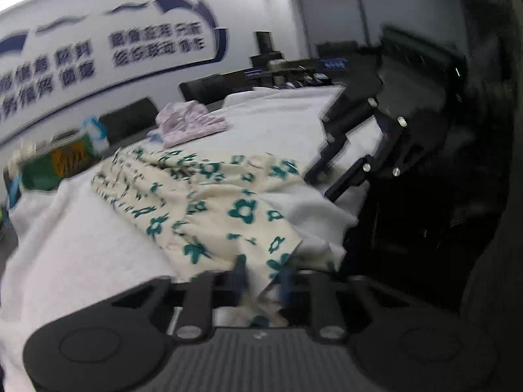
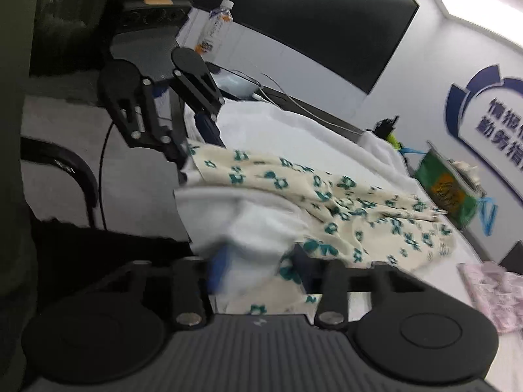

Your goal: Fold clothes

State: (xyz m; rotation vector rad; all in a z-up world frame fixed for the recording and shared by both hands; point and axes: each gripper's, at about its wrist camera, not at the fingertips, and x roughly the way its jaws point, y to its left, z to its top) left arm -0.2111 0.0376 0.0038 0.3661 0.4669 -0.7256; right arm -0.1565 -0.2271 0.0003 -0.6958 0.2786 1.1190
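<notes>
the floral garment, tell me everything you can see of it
The floral garment is cream cloth printed with teal flowers, soft and thin-looking. It lies rumpled and creased across the white padded cover of the table, not yet folded flat. Its near edge runs between the fingers of the left hand-held gripper, and another part of that edge between those of the right hand-held gripper; both look closed on the fabric, though blur hides the pads.

Crumpled cream garment [image 1: 209, 196], teal flowers
</notes>
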